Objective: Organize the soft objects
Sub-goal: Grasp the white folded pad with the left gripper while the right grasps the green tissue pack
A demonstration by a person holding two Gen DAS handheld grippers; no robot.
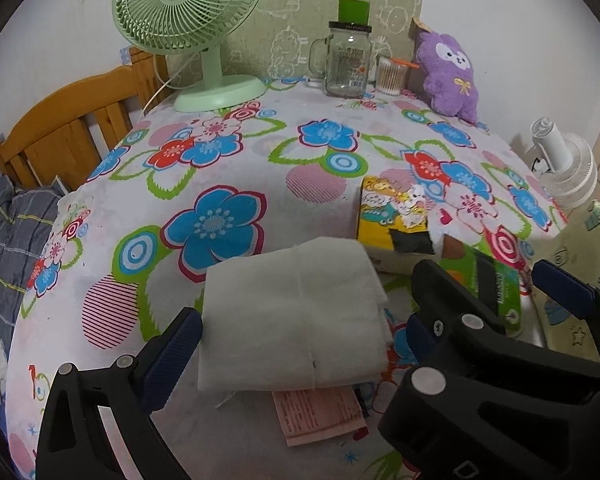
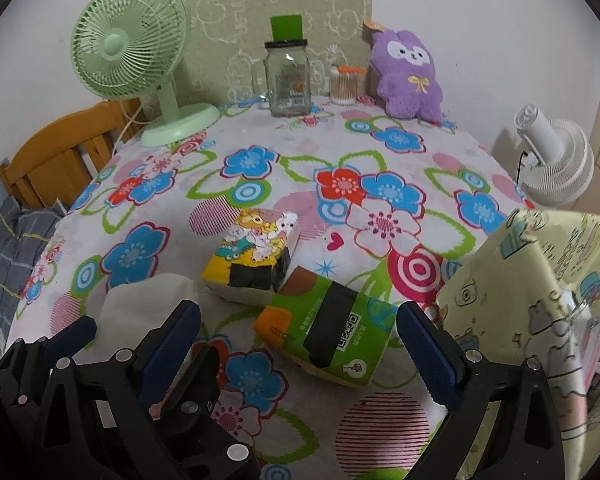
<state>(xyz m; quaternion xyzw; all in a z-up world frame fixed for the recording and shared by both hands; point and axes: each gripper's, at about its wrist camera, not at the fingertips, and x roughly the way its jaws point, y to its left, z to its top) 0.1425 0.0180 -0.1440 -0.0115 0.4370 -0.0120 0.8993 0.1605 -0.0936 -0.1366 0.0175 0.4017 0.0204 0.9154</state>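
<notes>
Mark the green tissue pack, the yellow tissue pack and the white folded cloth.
green tissue pack (image 2: 332, 338), right wrist view, top face.
yellow tissue pack (image 2: 252, 256), right wrist view, printed top.
white folded cloth (image 1: 296, 316), left wrist view, centre.

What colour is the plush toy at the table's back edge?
Purple plush toy, white face, yellow bow; clearest in the right wrist view.

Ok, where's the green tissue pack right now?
The green tissue pack lies near the table's front edge, between the right gripper's open fingers, just in front of the yellow tissue pack.
</notes>
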